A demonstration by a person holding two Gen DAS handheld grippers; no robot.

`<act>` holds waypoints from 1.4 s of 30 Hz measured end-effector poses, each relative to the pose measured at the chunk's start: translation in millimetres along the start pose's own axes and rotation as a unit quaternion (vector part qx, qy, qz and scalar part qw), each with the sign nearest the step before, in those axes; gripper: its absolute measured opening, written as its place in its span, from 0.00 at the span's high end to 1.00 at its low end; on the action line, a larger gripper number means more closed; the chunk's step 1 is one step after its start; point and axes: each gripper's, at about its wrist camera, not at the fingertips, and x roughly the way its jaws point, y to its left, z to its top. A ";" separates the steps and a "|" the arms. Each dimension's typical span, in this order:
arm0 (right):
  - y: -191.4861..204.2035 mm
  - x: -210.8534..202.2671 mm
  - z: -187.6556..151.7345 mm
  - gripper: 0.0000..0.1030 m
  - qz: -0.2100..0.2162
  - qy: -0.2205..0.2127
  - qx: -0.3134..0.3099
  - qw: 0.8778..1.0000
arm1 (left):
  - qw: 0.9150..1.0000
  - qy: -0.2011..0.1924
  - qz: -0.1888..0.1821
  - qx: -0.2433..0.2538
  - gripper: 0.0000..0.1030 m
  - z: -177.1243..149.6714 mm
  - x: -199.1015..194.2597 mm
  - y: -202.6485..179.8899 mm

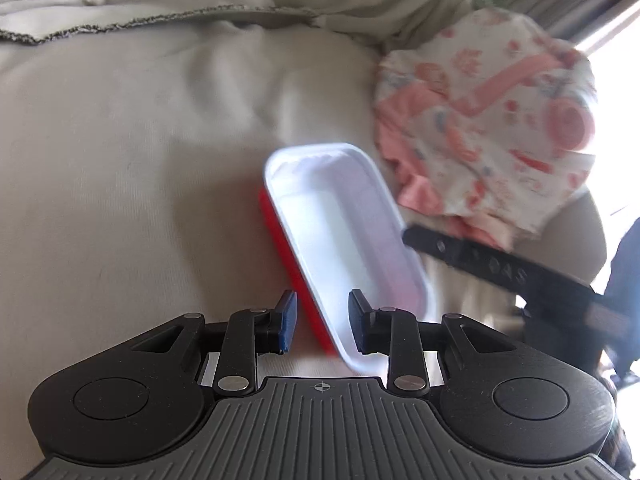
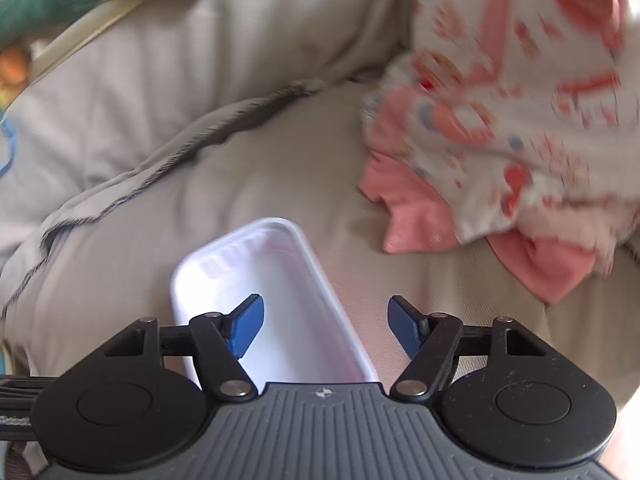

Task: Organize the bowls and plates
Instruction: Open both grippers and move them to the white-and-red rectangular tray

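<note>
White-and-red tray [image 1: 340,236] lies flat on the beige cushion [image 1: 140,160]; left gripper [image 1: 322,322] and right gripper [image 2: 326,328] straddle opposite long rims, jaws apart, gripping nothing, likely lining up a two-handed lift.

Motion blurs the patterned pink cloth [image 2: 516,112] beyond reading.

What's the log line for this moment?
left gripper: open, astride red-and-white dish rim | right gripper: open, over dish | dish on beige cushion
</note>
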 end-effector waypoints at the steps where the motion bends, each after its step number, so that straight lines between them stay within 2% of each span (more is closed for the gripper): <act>1: -5.0 6.8 -0.8 0.36 0.006 0.006 0.007 1.000 | 1.000 -0.002 0.008 0.001 0.69 2.6 6.4 -0.6; 5: -5.5 37.9 -3.7 0.55 0.036 0.048 0.026 0.998 | 1.000 0.008 0.018 -0.008 0.72 19.0 27.0 8.9; 8: 15.0 47.5 -3.1 0.58 0.048 0.053 0.014 0.997 | 0.999 -0.001 0.048 -0.016 0.79 33.9 27.2 23.2; 10: 30.0 46.7 -2.1 0.60 0.067 0.057 0.013 0.996 | 0.997 -0.009 0.069 -0.022 0.79 36.0 16.0 36.1; 15: 79.8 32.0 -19.9 0.60 0.111 0.064 -0.016 0.992 | 0.995 -0.036 0.085 -0.038 0.79 9.6 -38.5 68.3; 20: 124.2 8.4 -64.0 0.60 0.146 0.091 -0.071 0.983 | 0.991 -0.057 0.123 -0.014 0.79 -51.8 -95.7 77.9; 24: 148.6 -6.7 -103.3 0.60 0.170 0.109 -0.110 0.973 | 0.986 -0.070 0.148 -0.015 0.79 -95.7 -123.4 84.4; 28: 161.5 -6.8 -126.3 0.60 0.180 0.099 -0.128 0.970 | 0.984 -0.071 0.157 -0.035 0.79 -113.9 -124.2 100.1; 31: 161.7 -0.5 -131.6 0.60 0.163 0.073 -0.125 0.976 | 0.983 -0.067 0.163 -0.047 0.80 -114.7 -115.2 110.5; 36: 154.9 4.7 -133.2 0.60 0.168 0.059 -0.120 0.977 | 0.985 -0.050 0.162 -0.040 0.80 -112.5 -96.9 111.1; 42: 152.5 4.3 -138.1 0.60 0.174 0.054 -0.118 0.976 | 0.984 -0.055 0.167 -0.024 0.80 -115.0 -93.0 106.9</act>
